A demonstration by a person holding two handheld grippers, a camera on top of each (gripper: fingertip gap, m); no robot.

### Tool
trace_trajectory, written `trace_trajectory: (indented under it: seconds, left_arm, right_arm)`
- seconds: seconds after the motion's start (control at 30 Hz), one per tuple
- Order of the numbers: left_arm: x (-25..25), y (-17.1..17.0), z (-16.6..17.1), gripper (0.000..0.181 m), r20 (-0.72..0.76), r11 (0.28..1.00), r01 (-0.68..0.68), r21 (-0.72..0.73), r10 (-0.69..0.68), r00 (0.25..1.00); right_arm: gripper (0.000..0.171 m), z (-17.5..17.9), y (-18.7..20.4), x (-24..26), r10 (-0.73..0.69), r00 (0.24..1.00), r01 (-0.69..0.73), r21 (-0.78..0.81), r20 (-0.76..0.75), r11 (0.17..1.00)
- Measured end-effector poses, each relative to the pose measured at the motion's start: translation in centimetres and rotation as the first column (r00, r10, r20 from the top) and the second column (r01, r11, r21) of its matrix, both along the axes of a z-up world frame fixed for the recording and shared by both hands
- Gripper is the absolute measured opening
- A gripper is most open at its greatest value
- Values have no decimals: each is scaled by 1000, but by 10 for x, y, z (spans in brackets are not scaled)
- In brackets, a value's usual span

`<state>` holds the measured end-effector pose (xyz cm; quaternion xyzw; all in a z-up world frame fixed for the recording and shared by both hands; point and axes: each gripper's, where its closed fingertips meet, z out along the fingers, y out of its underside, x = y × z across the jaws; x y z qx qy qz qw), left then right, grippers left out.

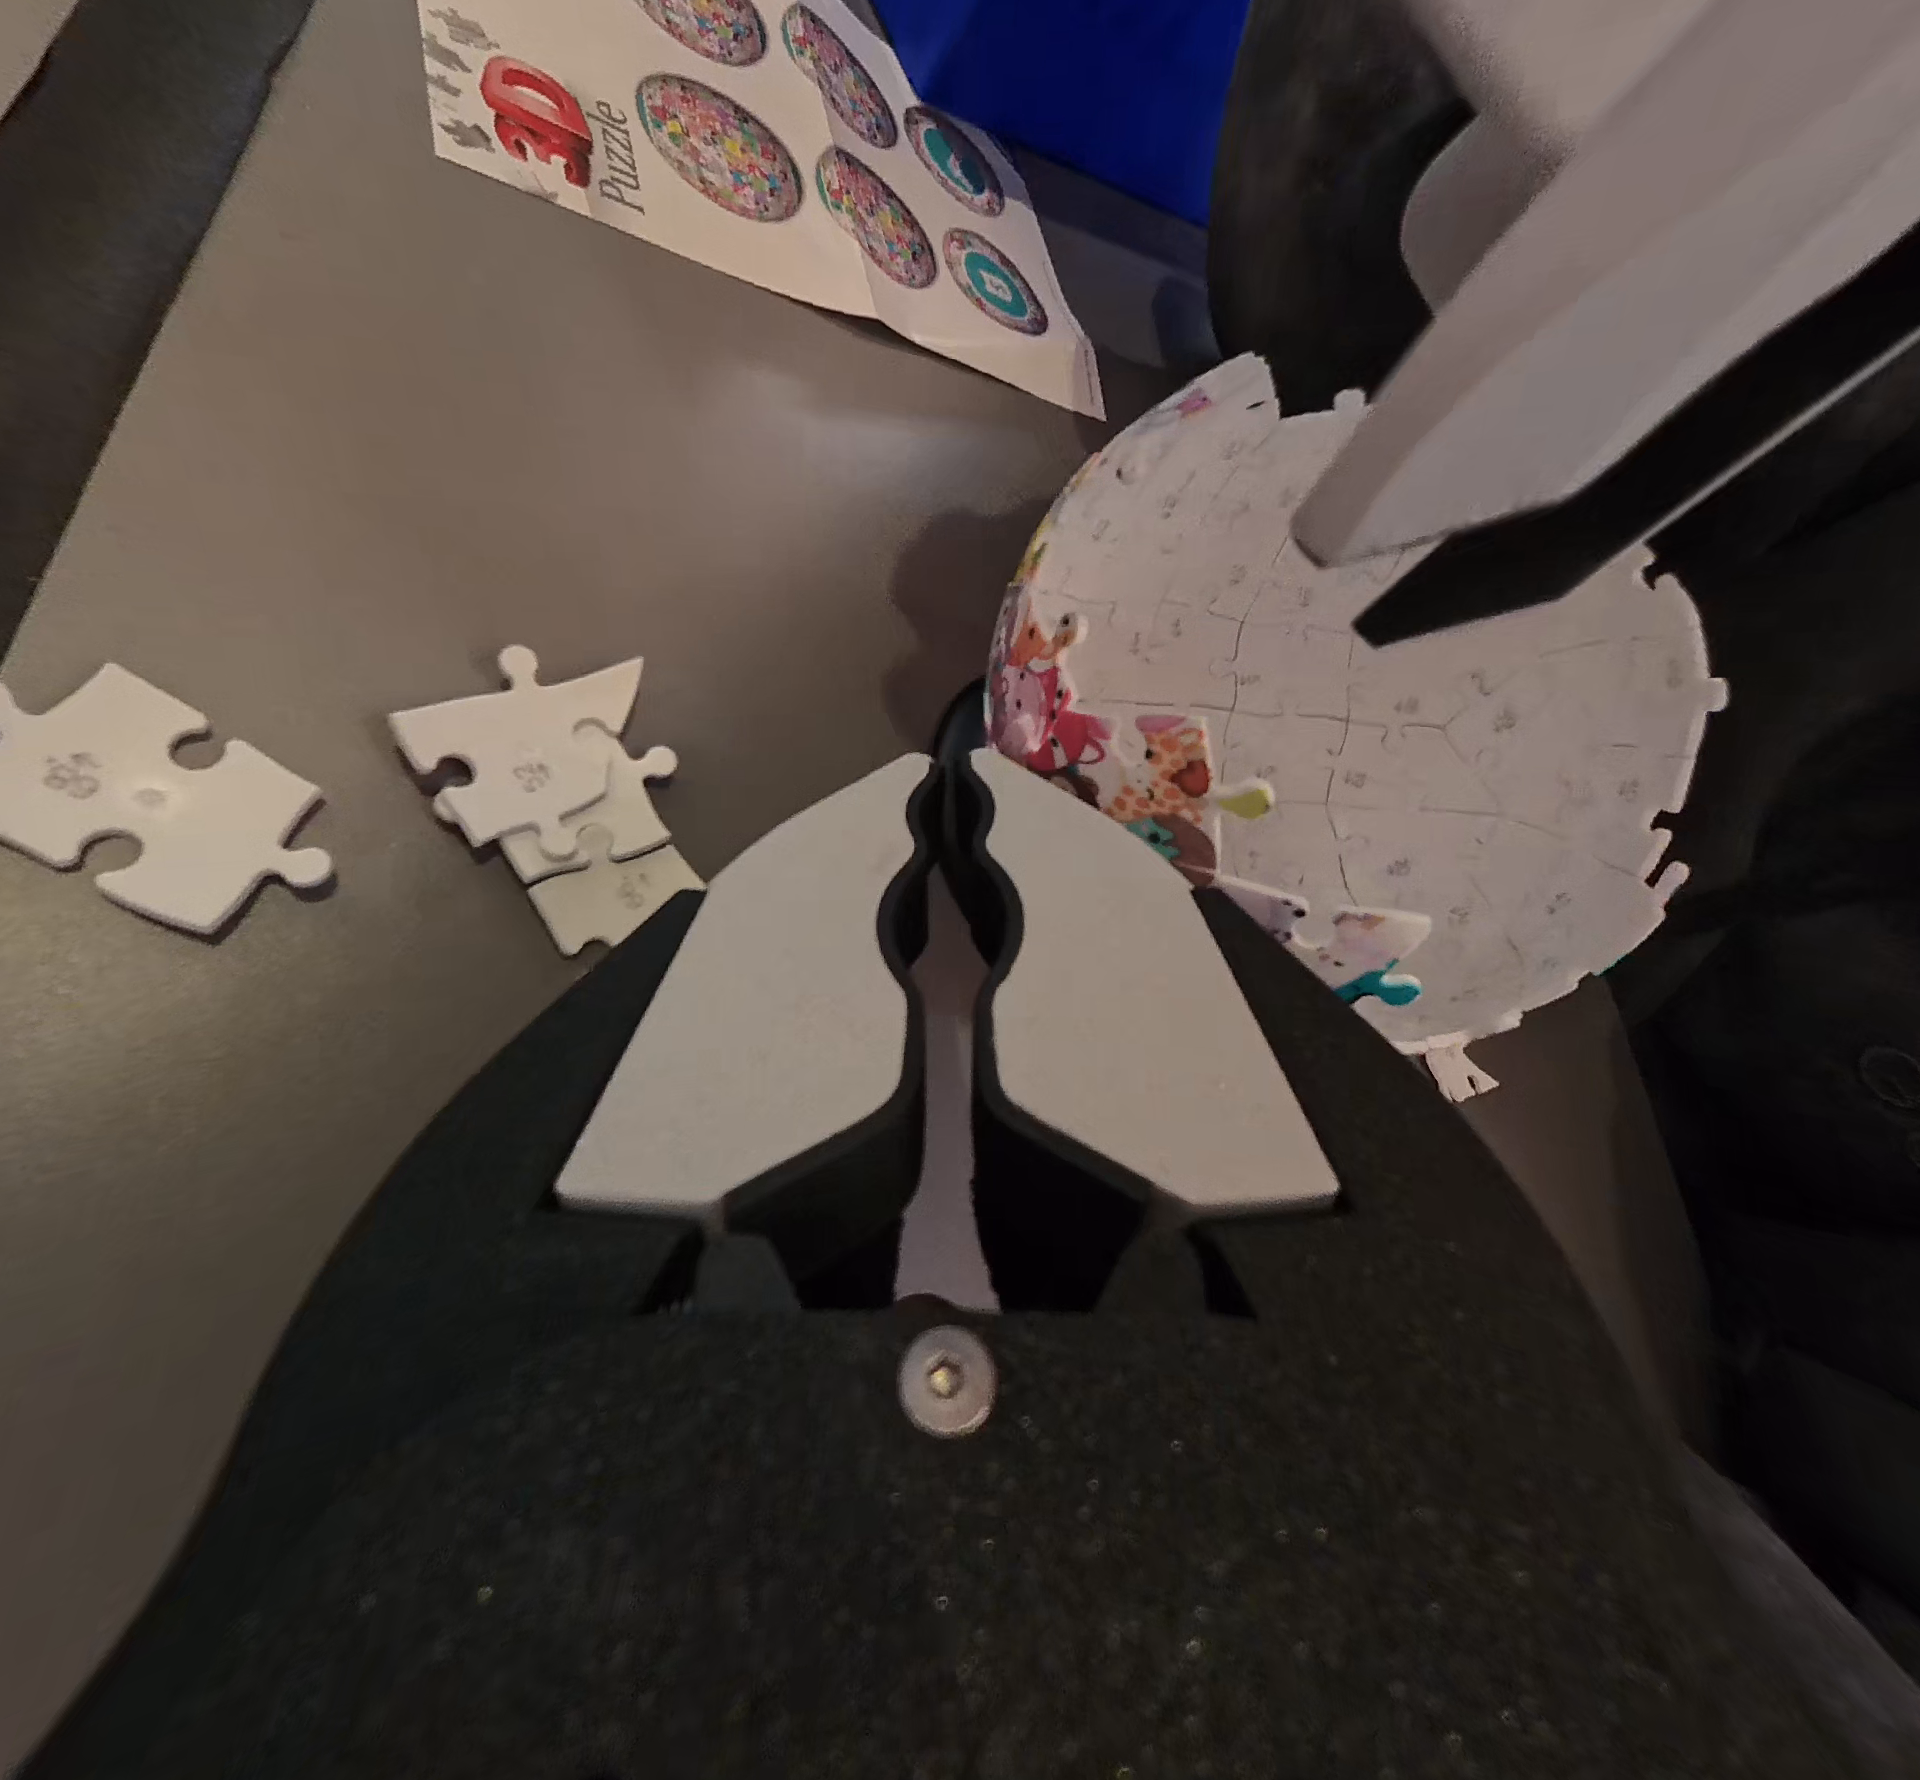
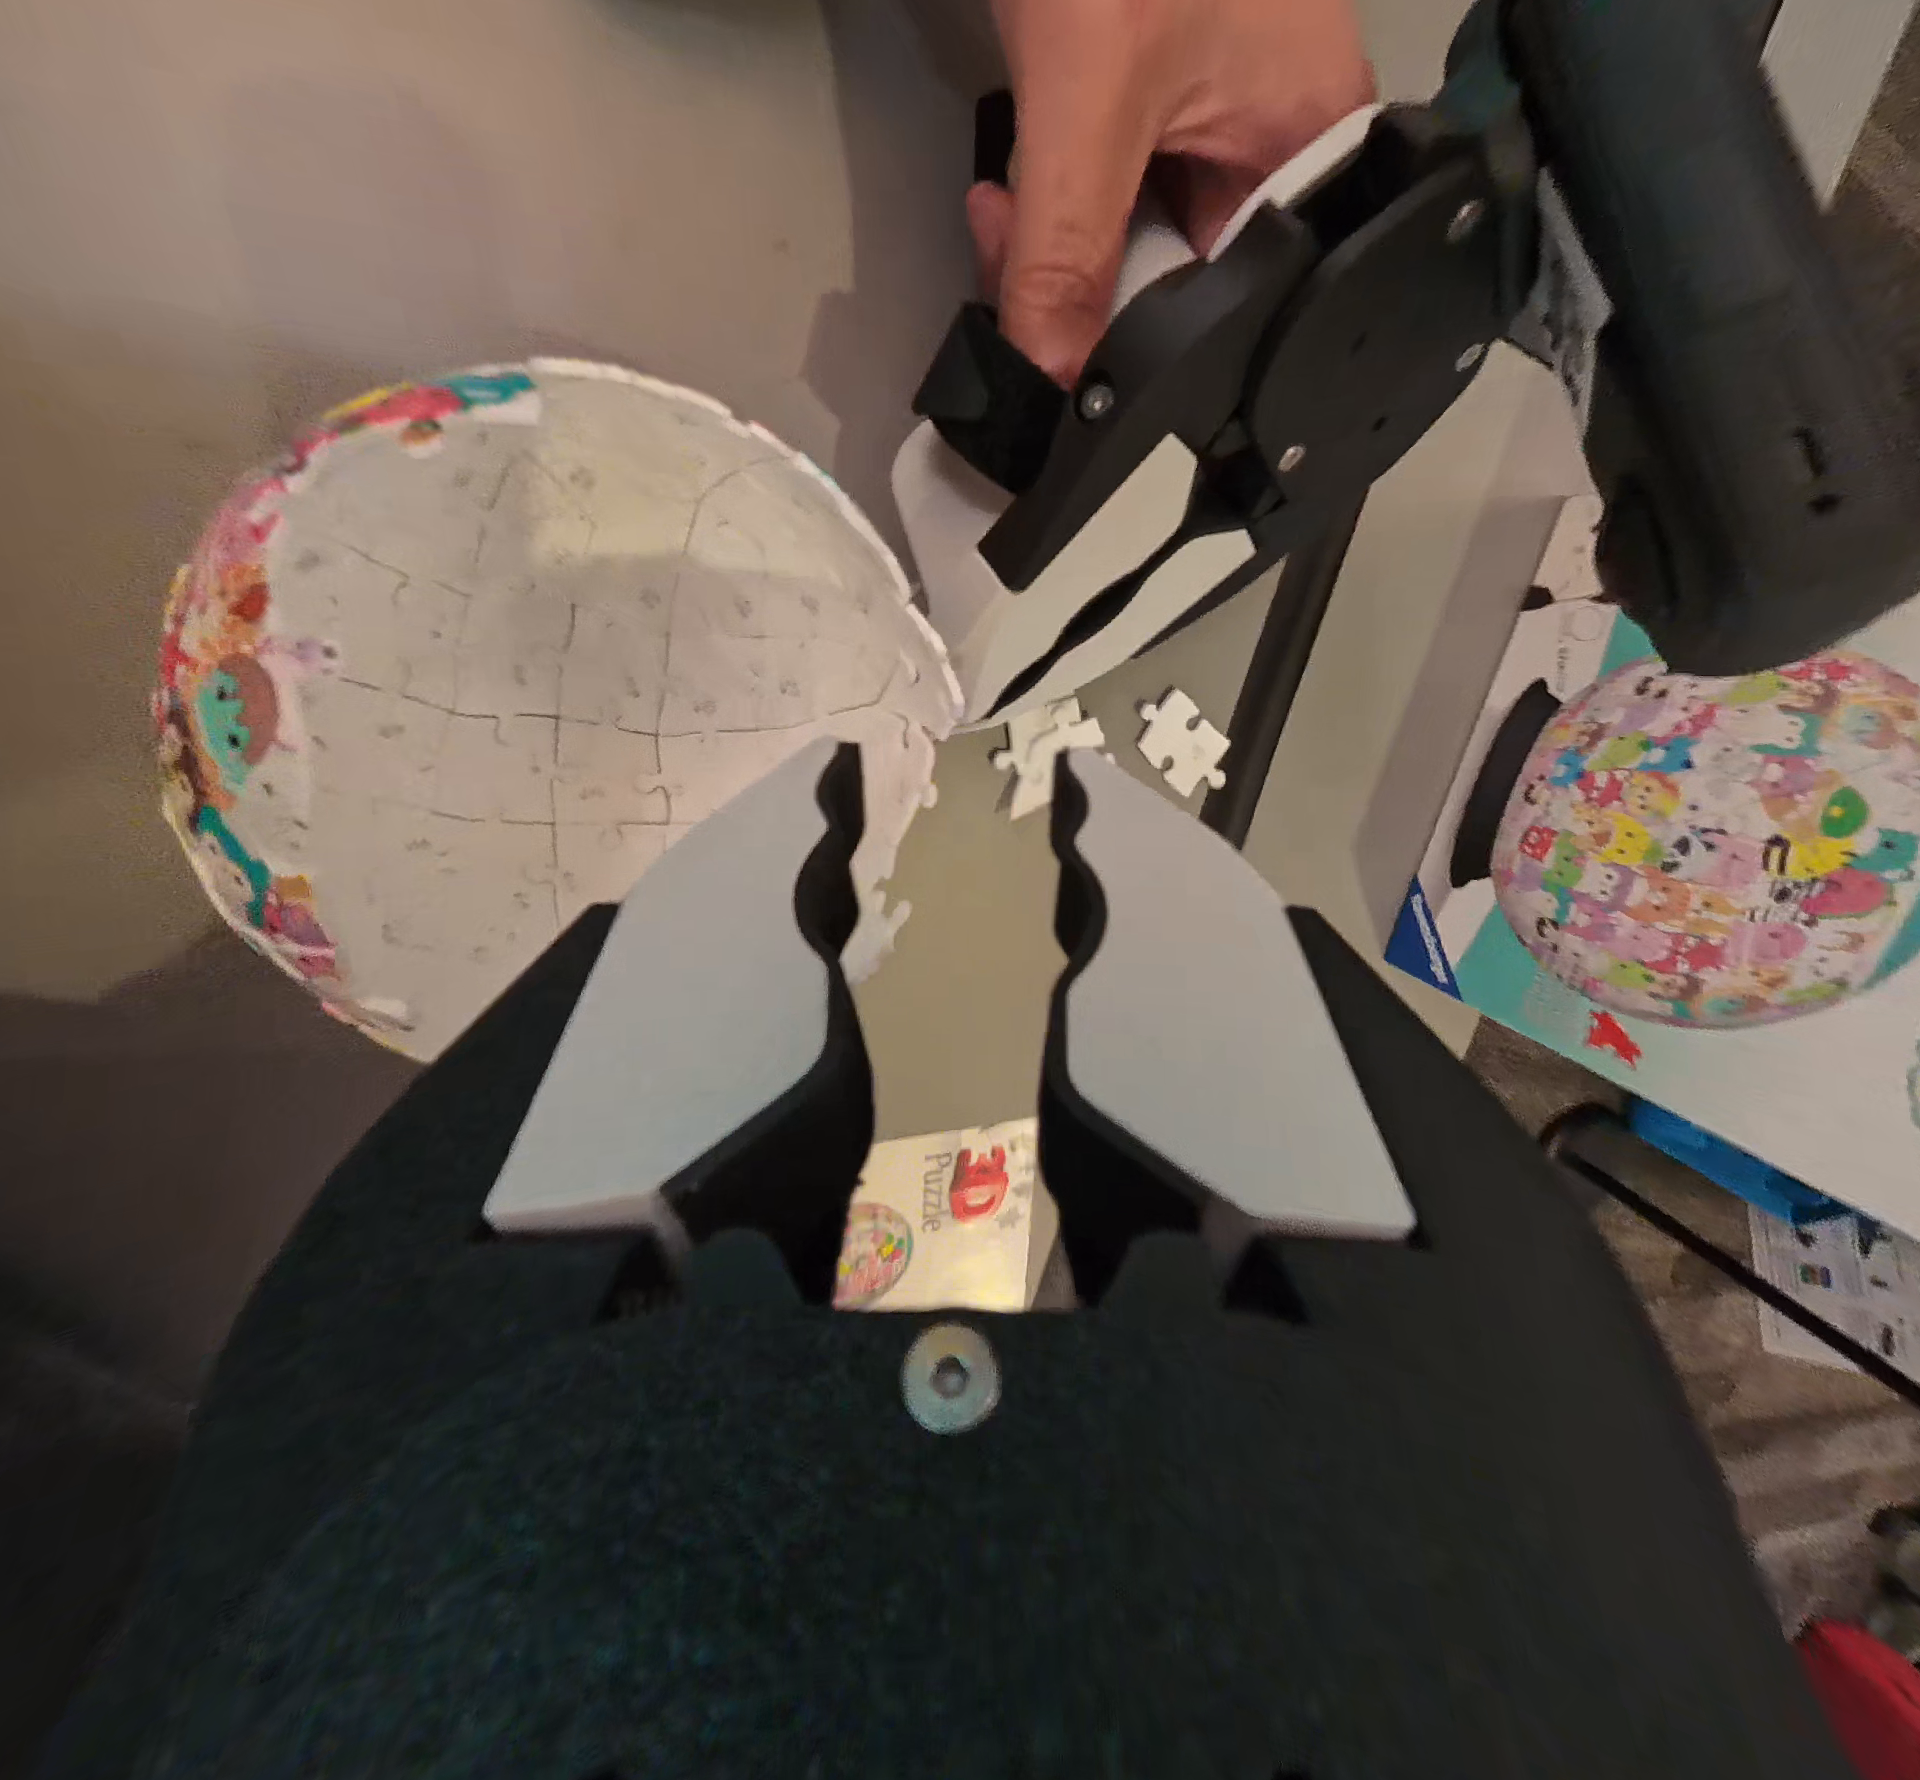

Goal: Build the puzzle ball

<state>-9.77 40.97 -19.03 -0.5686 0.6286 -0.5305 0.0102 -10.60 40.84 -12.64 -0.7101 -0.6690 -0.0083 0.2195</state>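
Left gripper (image 1: pixel 951 774) squeezed shut, pinching edge of half-built puzzle ball (image 1: pixel 1382 743) above grey table (image 1: pixel 520 504). Right gripper (image 2: pixel 951 795) spread open, touching ball's rim. Loose pieces (image 1: pixel 530 764) lay near instruction sheet (image 1: pixel 727 120)

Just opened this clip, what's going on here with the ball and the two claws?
A person is building a puzzle ball with a handheld claw in each hand. The ball is a partly finished shell, white inside showing, lying on the dark table. The left claw is shut beside the shell's rim. The right claw is open at the rim. Loose white pieces lie face down nearby, next to a folded instruction sheet. A hand grips the left claw's handle.
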Motion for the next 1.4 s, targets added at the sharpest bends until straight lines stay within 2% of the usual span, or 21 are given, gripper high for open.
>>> trace_trajectory:
  seconds: [0.03,0.23,0.47,0.73,1.07,1.4]
  left_arm:
    - [0,0,0,0,2,1000,-1,0,1,1000]
    - [1,-1,0,0,8,1000,4,-2,-4,1000]
    - [-2,0,3,0,29,1000,-9,-28,9,1000]
    - [-7,-3,6,0,38,998,8,-58,-6,999]
    - [-16,-1,6,2,7,996,11,-84,-10,1000]
    - [-24,43,13,2,82,988,-132,-87,139,987]
  right_arm:
    - [38,-3,0,3,-14,1000,15,-12,27,1000]
    - [37,-33,7,8,-16,994,36,-187,108,982]
    - [25,-41,8,2,36,989,8,-295,144,956]
    - [17,-43,-1,4,98,989,-62,-293,110,954]
    - [21,-41,5,-1,137,987,-115,-219,87,969]
    - [20,-46,3,-5,158,986,-135,-308,51,942]
